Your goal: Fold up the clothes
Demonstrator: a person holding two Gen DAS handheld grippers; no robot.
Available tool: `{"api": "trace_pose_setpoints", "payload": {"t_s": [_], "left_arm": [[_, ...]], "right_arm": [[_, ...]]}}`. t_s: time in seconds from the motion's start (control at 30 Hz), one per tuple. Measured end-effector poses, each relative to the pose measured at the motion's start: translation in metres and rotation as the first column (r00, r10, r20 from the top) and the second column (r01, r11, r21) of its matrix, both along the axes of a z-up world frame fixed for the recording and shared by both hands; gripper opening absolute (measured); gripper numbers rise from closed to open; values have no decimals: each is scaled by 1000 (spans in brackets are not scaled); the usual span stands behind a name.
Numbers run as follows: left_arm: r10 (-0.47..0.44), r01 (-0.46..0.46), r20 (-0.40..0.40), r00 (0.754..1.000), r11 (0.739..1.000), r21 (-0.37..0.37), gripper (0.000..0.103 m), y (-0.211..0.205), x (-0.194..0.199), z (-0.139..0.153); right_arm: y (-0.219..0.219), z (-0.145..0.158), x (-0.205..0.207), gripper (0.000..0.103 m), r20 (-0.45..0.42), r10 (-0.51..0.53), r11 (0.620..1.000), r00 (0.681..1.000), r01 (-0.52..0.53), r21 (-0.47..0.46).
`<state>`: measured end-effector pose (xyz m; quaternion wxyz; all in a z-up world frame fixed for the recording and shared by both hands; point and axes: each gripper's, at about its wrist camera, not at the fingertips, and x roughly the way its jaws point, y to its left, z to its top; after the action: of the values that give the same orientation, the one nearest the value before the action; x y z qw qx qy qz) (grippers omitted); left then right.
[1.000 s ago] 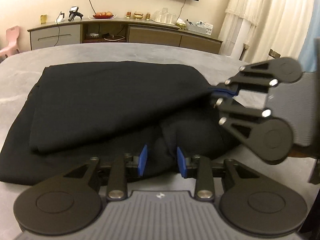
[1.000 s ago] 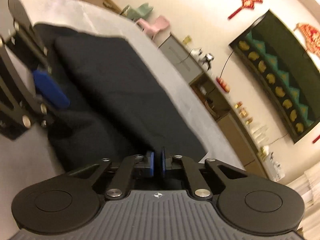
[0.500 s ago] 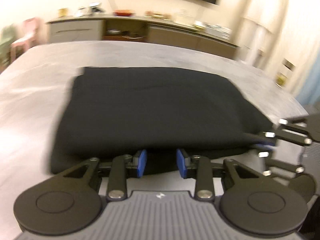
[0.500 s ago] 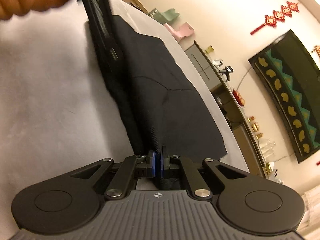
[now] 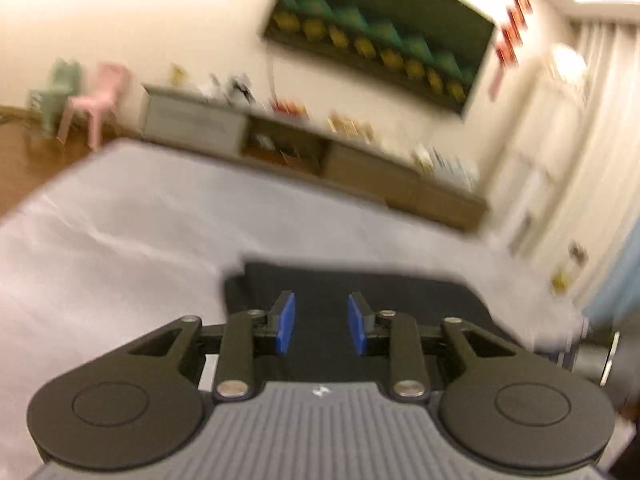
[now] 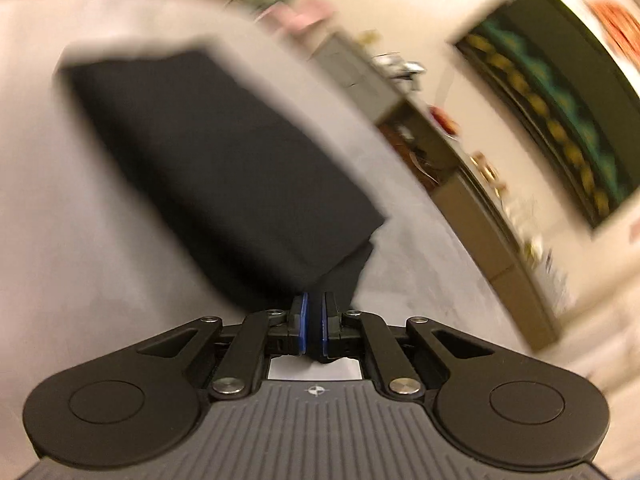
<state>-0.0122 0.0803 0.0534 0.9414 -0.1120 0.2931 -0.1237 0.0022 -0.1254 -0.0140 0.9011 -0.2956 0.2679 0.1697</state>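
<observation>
Matt black cloth garment (image 6: 208, 152) on a smooth pale-grey table (image 5: 100, 240) — gripper pads (image 5: 286, 322) blue, matt.

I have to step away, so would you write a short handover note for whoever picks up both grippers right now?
Left gripper: open, blue pads apart above the black garment, gripping nothing; its jaws have just been closing a little.
Right gripper: shut on the garment's near corner, with cloth pinched between the pads.
Garment: lies on the grey table, already folded into a compact rectangle of several layers.
Done: the main folds.
Left: probably set the pinched corner down neatly, release it, and square the edges. Both views are blurred, so check the layers first.
</observation>
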Motion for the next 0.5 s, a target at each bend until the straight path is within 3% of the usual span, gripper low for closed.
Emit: {"api": "trace_pose_setpoints", "payload": {"t_s": [0.1, 0.23, 0.37, 0.5], "left_arm": [[-119, 124, -55, 991, 987, 99, 28, -40, 7, -21], [-143, 171, -142, 979, 963, 208, 28, -64, 15, -53], [-124, 154, -151, 981, 967, 203, 13, -48, 12, -58], [-94, 126, -169, 981, 973, 191, 11, -32, 4, -58]], "right_arm": [[-1, 10, 11, 4, -21, -33, 979, 999, 37, 199], [12, -17, 29, 4, -115, -20, 970, 993, 47, 237], [7, -41, 35, 3, -171, -48, 979, 984, 80, 185], [-8, -39, 29, 3, -215, -80, 967, 973, 129, 219]]}}
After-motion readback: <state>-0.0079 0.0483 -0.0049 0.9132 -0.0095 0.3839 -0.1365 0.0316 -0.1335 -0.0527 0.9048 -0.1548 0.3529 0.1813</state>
